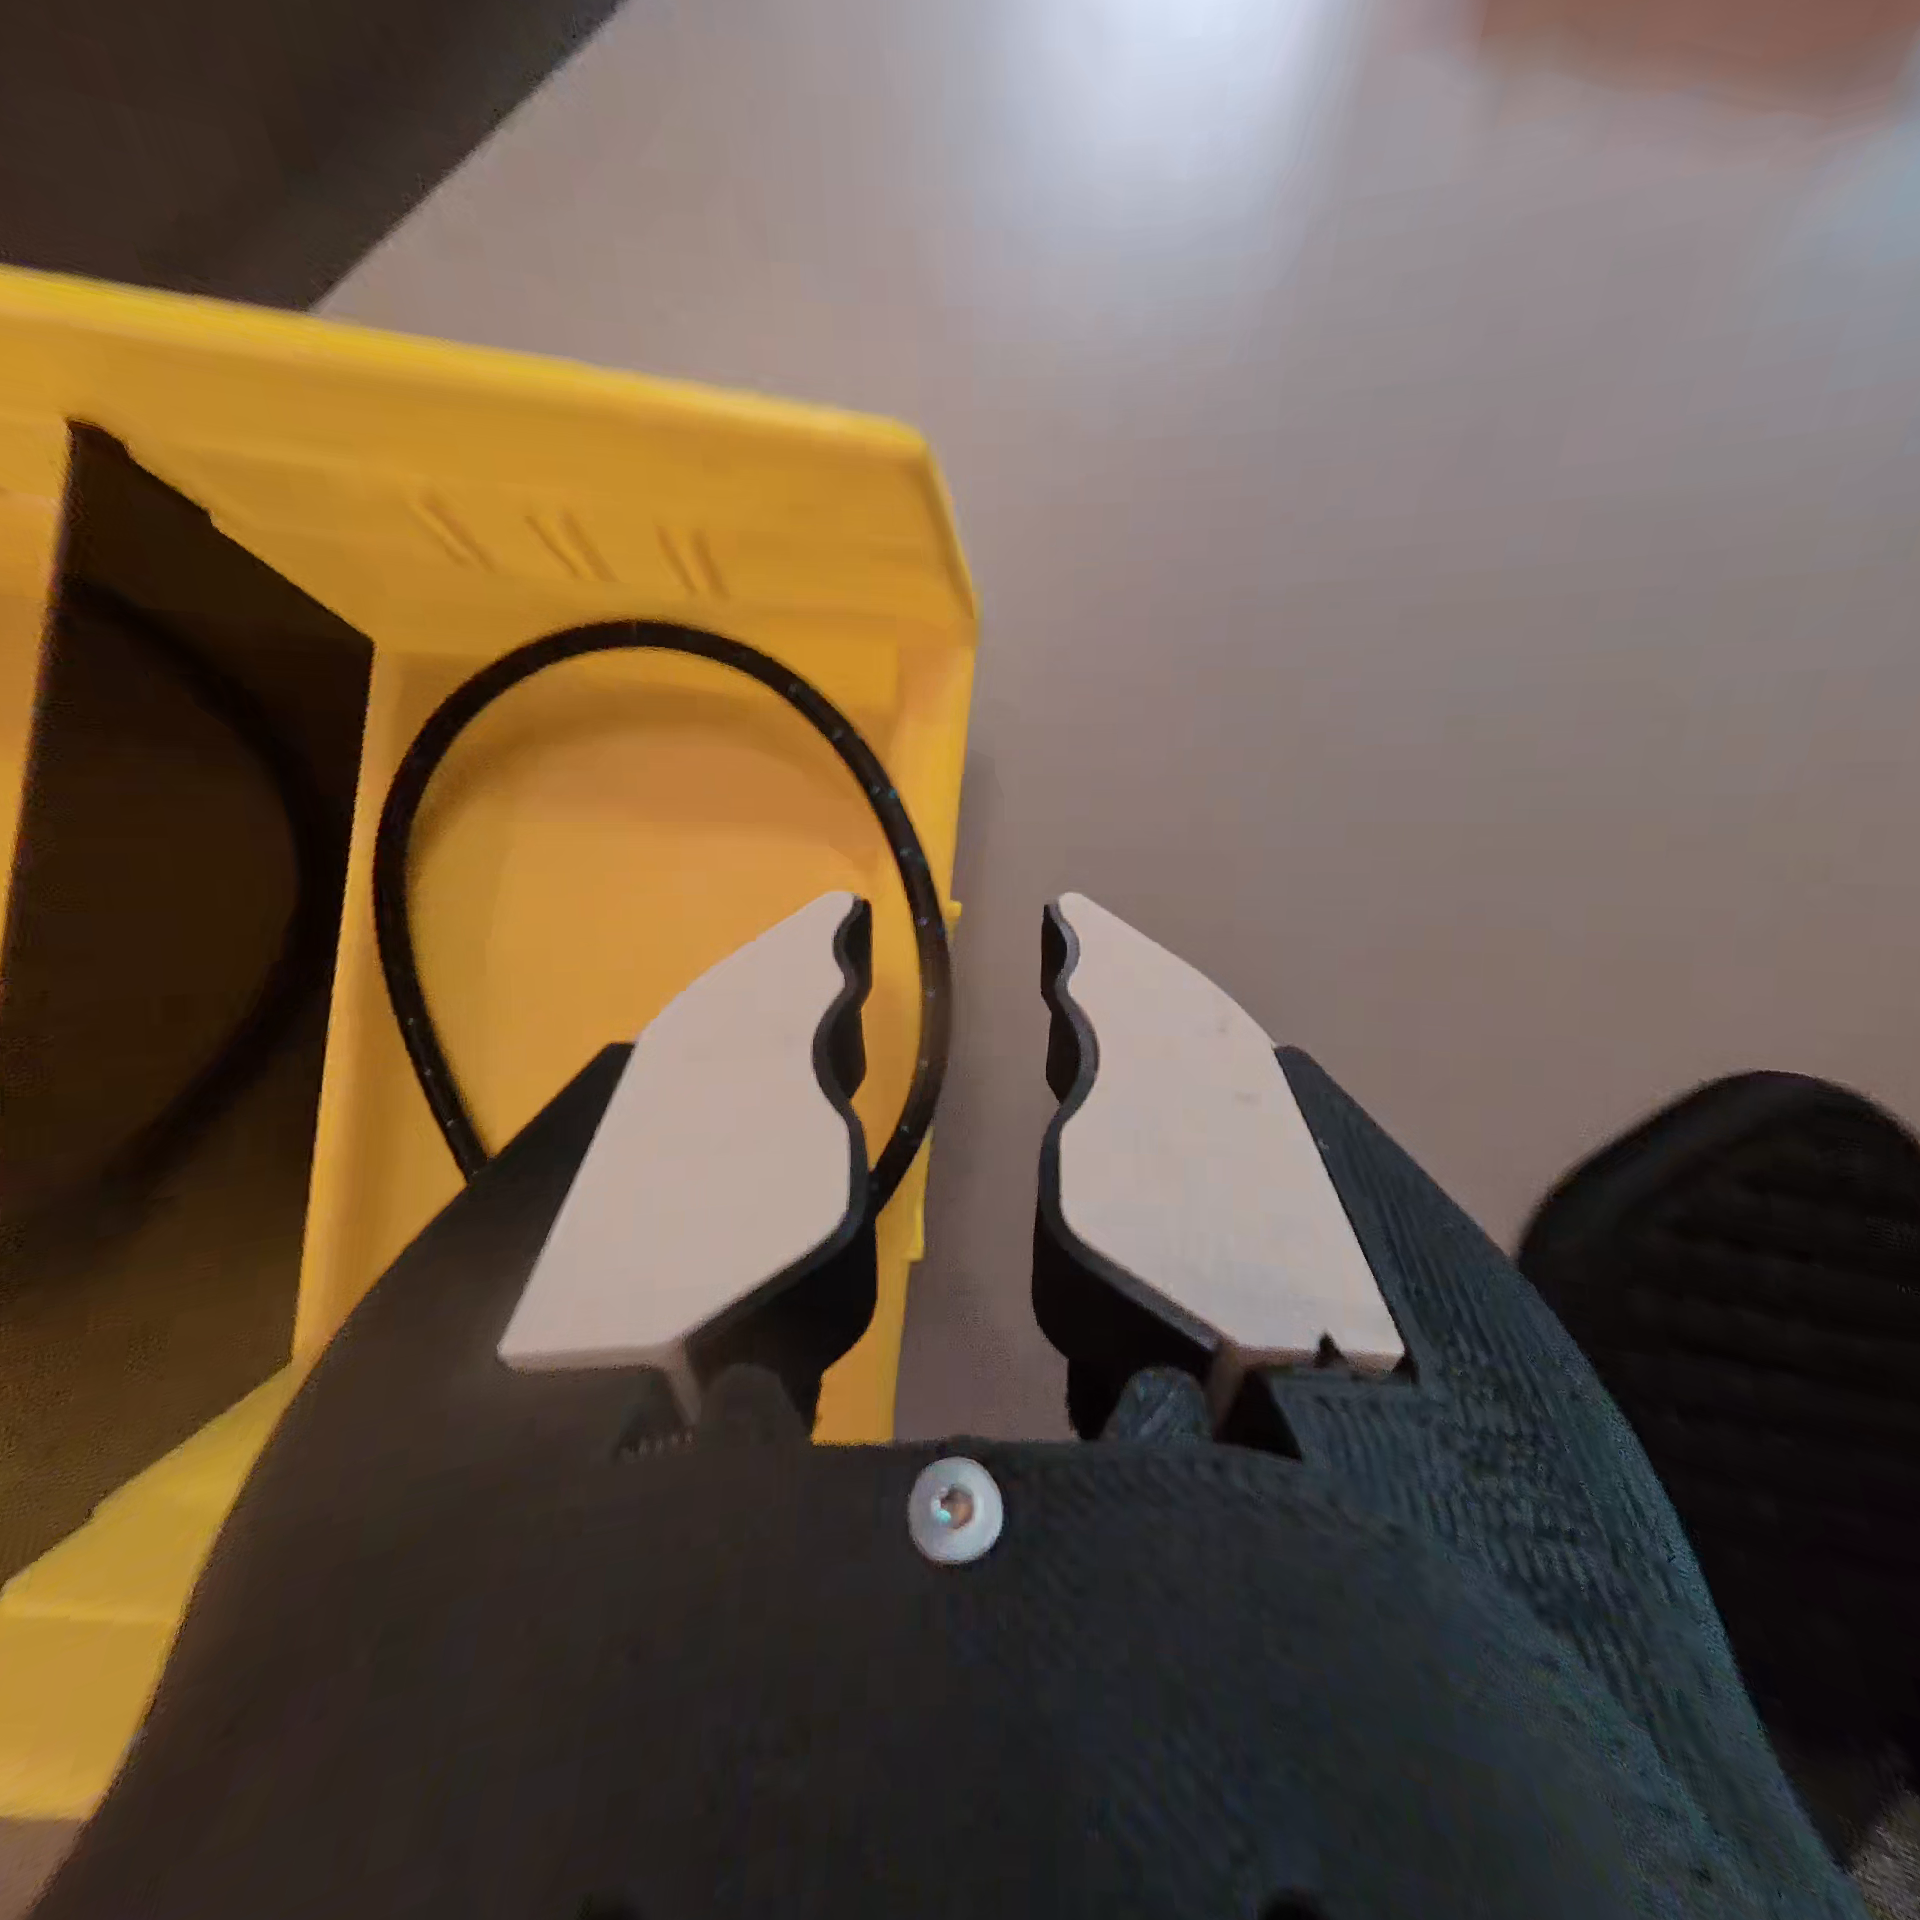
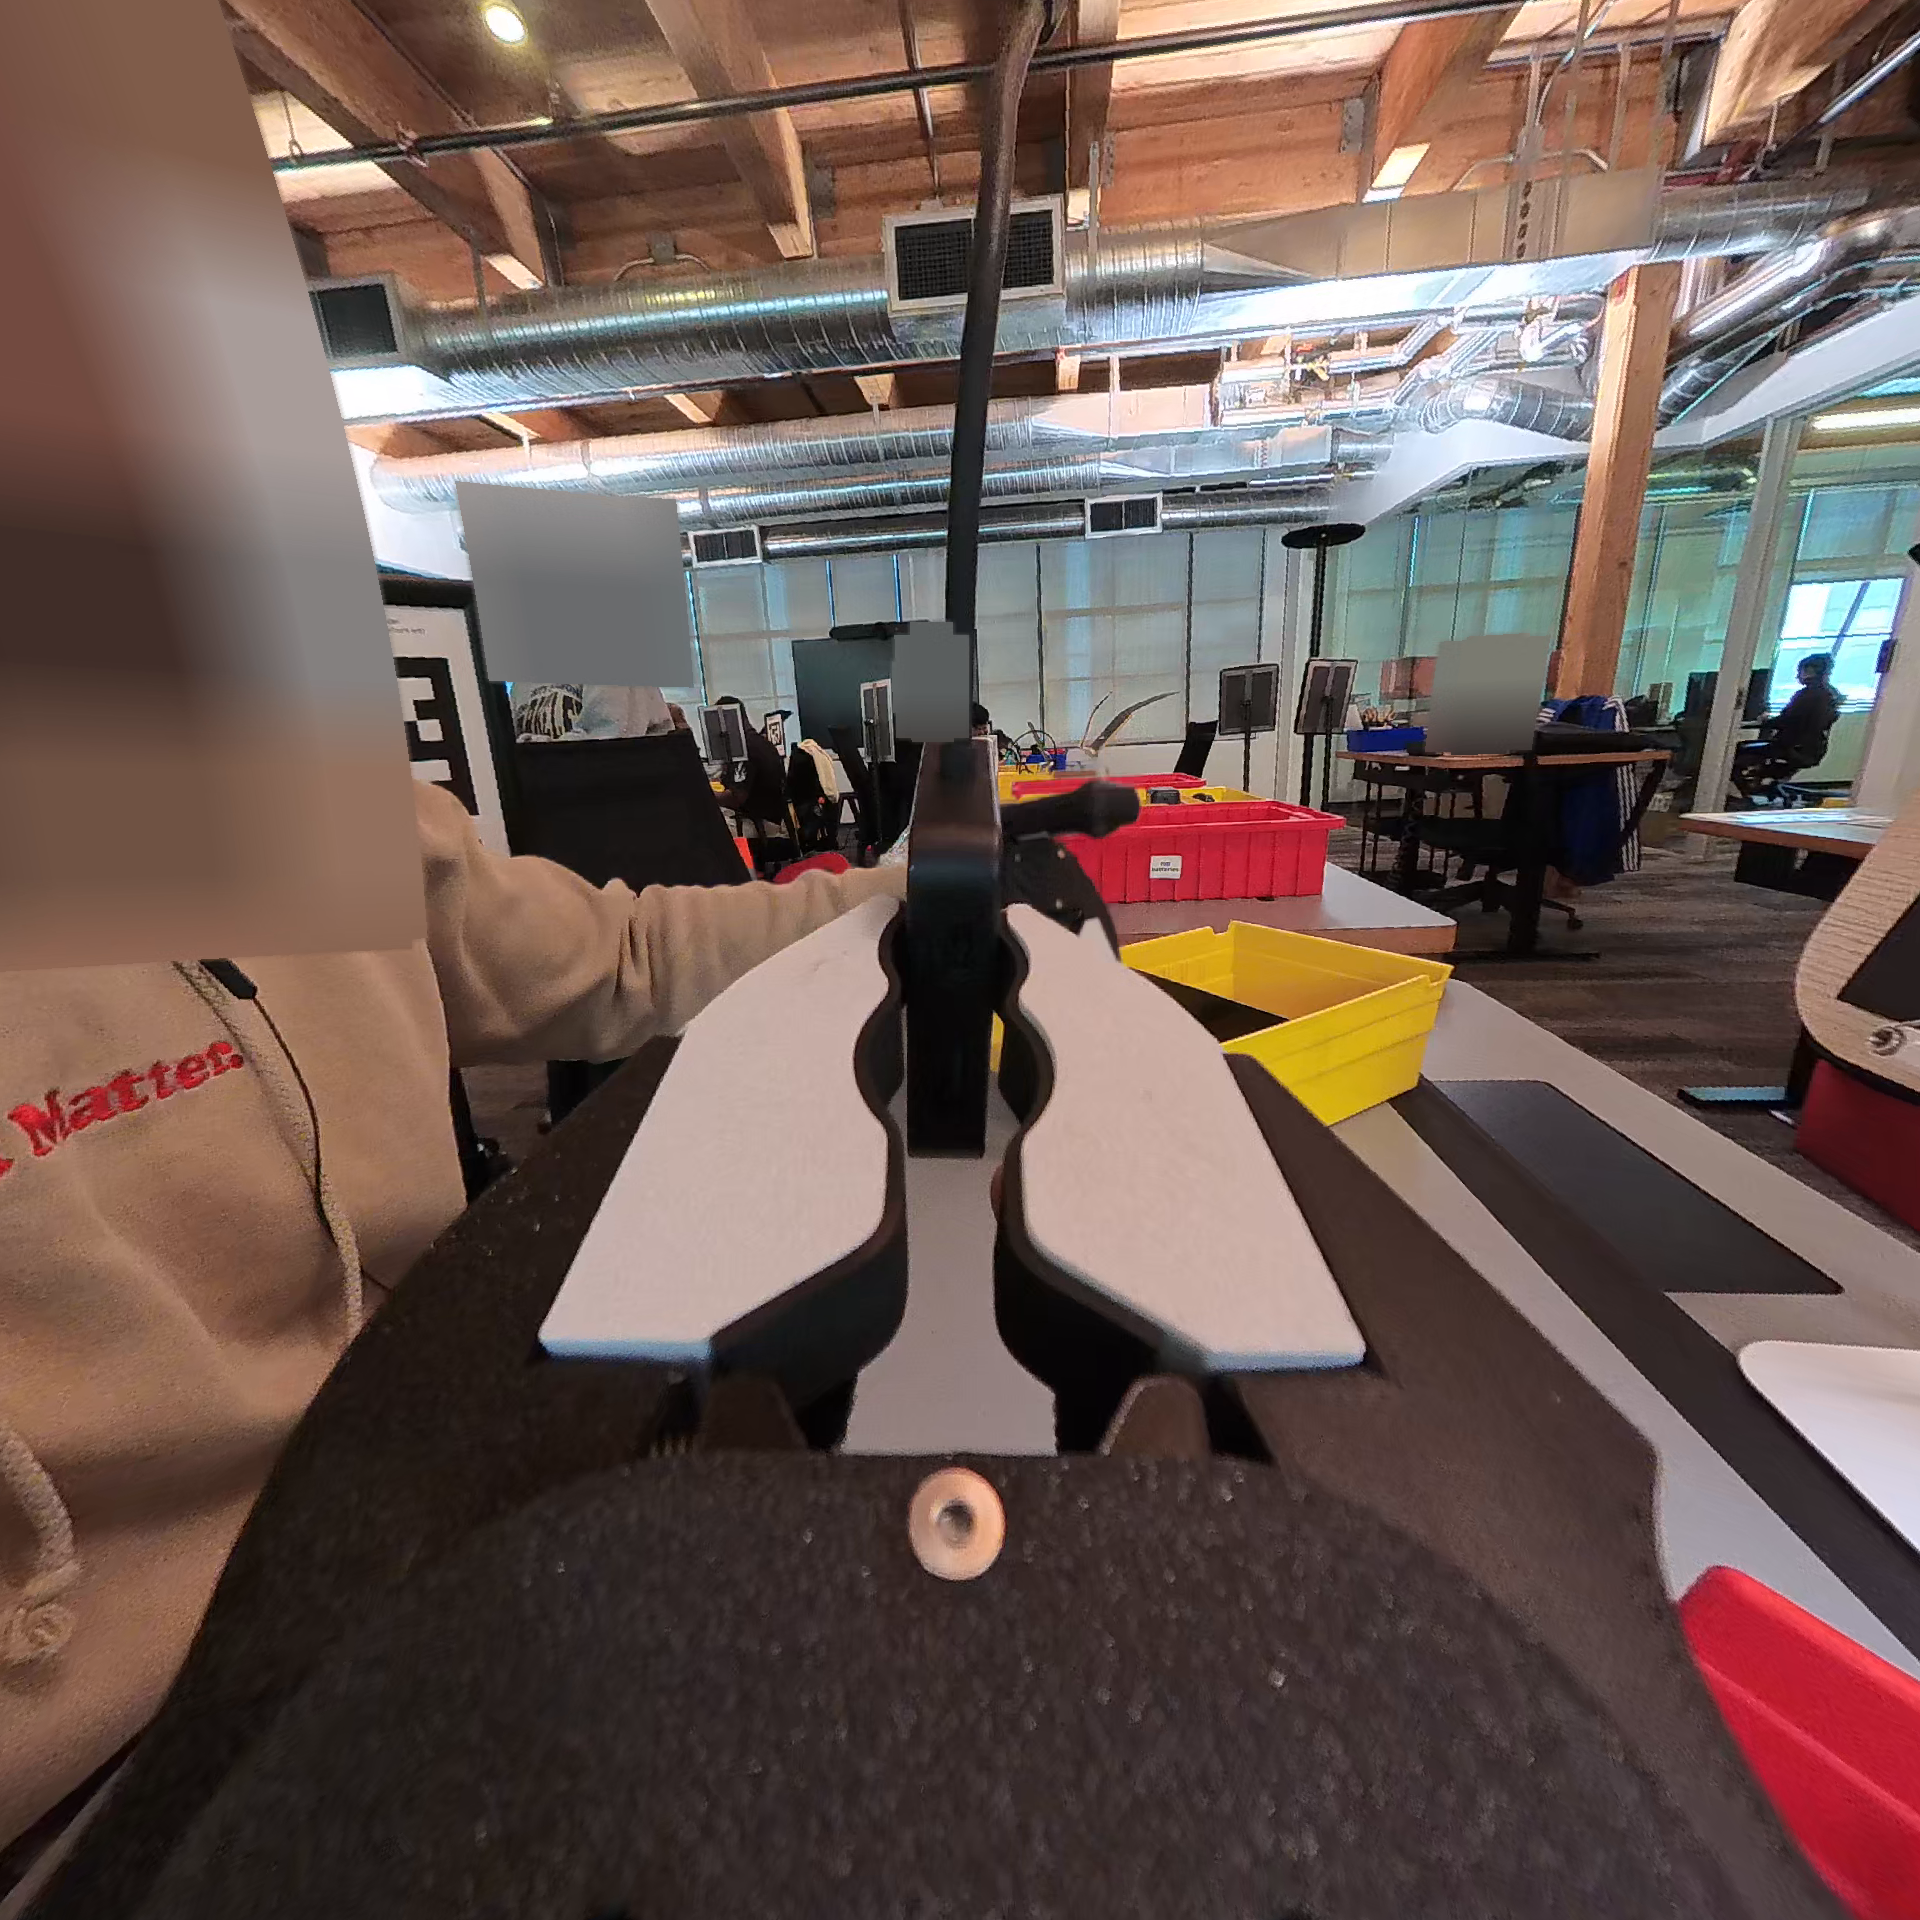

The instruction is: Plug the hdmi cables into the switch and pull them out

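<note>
Right hand-held gripper (image 2: 948,935) pinching black switch (image 2: 948,997) upright; left hand-held gripper (image 1: 951,914) spread above yellow bin (image 1: 644,520) with cable (image 1: 644,636).

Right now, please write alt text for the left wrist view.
The open left gripper hovers over the right edge of a yellow bin on a grey table. A thin black cable loops inside the bin.

Right gripper (image 2: 951,940) jaws clamp the upright black switch (image 2: 948,997).

A cable (image 1: 665,831) lies looped in the bin (image 1: 644,499).
</note>
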`<state>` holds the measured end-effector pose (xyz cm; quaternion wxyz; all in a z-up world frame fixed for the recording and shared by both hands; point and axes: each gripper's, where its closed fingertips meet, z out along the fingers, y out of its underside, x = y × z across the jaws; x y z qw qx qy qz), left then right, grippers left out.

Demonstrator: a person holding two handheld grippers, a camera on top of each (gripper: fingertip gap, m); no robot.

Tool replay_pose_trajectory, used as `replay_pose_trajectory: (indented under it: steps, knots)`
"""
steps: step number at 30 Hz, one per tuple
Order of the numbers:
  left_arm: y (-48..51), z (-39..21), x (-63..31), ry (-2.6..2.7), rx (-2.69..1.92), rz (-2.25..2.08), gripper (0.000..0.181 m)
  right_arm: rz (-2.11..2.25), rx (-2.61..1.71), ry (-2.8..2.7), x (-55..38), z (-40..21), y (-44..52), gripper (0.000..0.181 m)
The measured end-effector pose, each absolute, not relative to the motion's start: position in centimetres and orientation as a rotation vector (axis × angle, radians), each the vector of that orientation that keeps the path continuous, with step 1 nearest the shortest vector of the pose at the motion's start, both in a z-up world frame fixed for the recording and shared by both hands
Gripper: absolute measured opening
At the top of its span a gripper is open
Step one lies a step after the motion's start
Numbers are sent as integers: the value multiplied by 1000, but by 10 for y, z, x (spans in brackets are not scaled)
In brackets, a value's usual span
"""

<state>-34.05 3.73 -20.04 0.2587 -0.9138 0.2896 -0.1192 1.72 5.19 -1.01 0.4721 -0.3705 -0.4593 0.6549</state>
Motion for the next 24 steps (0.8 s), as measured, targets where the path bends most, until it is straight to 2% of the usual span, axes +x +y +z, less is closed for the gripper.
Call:
replay_pose_trajectory:
  steps: [3,6,13,18,24]
  knots:
    - [39,-222,-346,819,-2493,-166,23,1615,-907,-1114,17,-10,52,13]
    - [42,-216,-348,826,-2477,-71,12,1621,-902,-1107,17,-9,51,13]
    - [41,-104,-354,687,-2228,70,7,1601,-857,-1083,29,6,48,14]
    - [13,-34,-292,677,-2011,-260,7,1600,-822,-1060,37,17,45,13]
    - [-16,-33,-210,699,-1845,-772,7,1592,-796,-1060,42,24,39,13]
